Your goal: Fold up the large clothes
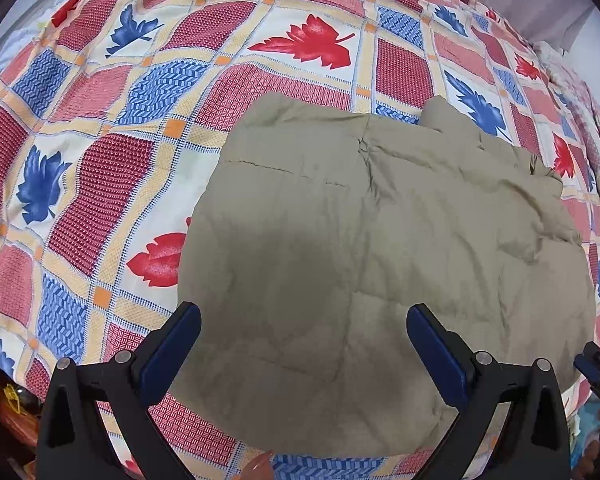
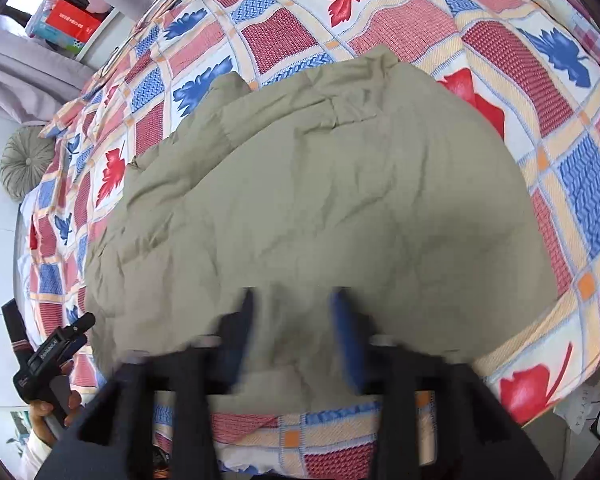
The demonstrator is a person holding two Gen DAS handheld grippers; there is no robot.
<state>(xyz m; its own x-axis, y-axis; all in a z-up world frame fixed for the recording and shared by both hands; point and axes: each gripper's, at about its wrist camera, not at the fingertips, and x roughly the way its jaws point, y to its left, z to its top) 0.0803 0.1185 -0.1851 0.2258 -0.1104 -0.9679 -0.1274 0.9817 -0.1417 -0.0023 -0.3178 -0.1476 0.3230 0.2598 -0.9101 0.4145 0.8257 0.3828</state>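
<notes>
A large olive-green padded garment (image 1: 380, 240) lies folded into a rough rectangle on the bed; it also fills the middle of the right wrist view (image 2: 320, 200). My left gripper (image 1: 304, 320) is wide open and empty, hovering over the garment's near edge. My right gripper (image 2: 294, 312) is blurred by motion, its jaws parted by a medium gap over the garment's near edge, with nothing between them. The left gripper also shows at the left edge of the right wrist view (image 2: 52, 352), held in a hand.
The bed is covered by a patchwork sheet (image 1: 120, 120) with red and blue leaf prints. A round grey-green cushion (image 2: 24, 160) lies beside the bed. Boxes sit on a windowsill (image 2: 68, 20) behind grey curtains. The bed's near edge runs just below the garment.
</notes>
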